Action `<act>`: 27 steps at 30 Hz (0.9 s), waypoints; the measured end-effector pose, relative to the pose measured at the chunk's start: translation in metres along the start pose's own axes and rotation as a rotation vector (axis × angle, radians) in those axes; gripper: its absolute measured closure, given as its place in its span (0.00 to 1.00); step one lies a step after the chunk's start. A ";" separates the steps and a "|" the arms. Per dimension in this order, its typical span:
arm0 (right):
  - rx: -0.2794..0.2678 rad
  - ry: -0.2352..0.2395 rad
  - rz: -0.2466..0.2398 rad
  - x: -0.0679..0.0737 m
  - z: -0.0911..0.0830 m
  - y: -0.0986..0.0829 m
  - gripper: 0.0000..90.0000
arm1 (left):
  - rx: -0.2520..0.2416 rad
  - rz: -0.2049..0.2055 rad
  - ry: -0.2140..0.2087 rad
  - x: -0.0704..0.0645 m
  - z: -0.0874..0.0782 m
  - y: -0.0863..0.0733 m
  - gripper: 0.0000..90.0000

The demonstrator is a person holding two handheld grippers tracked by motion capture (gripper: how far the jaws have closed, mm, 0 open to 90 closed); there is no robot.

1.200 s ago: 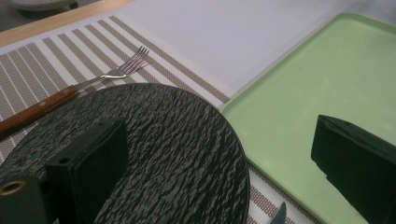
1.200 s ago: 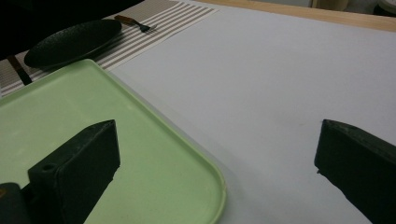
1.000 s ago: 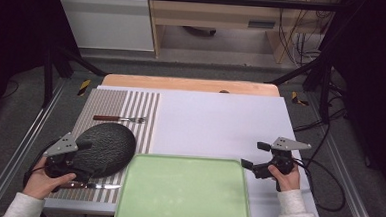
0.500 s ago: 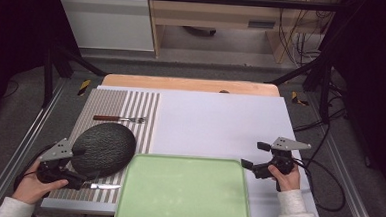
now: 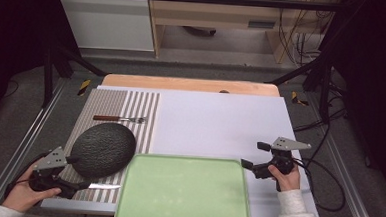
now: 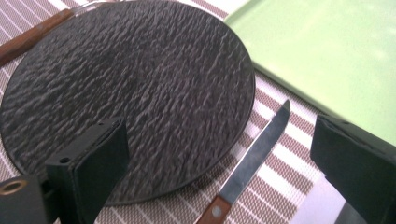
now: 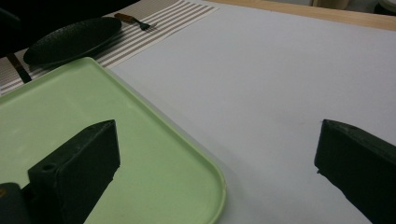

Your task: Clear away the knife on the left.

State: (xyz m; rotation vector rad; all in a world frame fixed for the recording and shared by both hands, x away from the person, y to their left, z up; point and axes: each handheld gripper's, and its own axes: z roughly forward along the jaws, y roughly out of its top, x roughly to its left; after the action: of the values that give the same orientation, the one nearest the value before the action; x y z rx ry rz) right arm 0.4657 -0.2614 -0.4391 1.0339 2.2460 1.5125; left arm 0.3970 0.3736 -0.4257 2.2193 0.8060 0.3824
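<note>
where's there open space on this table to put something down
The widest bare patch is the white sheet, between the striped mat and the right gripper, behind the green tray, whose surface is bare too. The mat is crowded: fork, black plate, knife, left gripper.

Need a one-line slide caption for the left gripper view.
Open left gripper hovers over a wooden-handled knife lying beside a black textured plate on the striped placemat.

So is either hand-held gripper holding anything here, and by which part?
Nothing is held. The left hand-held gripper is open over the wooden-handled knife; the right hand-held gripper is open, empty.
</note>
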 end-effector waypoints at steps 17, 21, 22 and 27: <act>0.002 -0.001 0.001 0.000 0.000 0.000 0.01 | 0.102 0.010 0.001 -0.001 -0.007 -0.021 0.18; 0.003 -0.001 0.001 0.000 0.000 0.000 0.01 | 0.133 0.014 -0.009 -0.001 -0.006 -0.024 0.26; 0.003 -0.001 0.001 0.000 0.000 0.000 0.01 | 0.139 0.017 -0.007 -0.001 -0.005 -0.024 0.27; 0.004 -0.001 0.002 0.000 0.000 0.000 0.01 | 0.186 0.013 -0.022 0.001 -0.003 -0.026 0.36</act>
State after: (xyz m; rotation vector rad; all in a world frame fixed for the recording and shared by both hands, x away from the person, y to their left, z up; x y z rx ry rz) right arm 0.4659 -0.2613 -0.4390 1.0377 2.2490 1.5079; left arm 0.3856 0.3896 -0.4423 2.3981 0.8449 0.2987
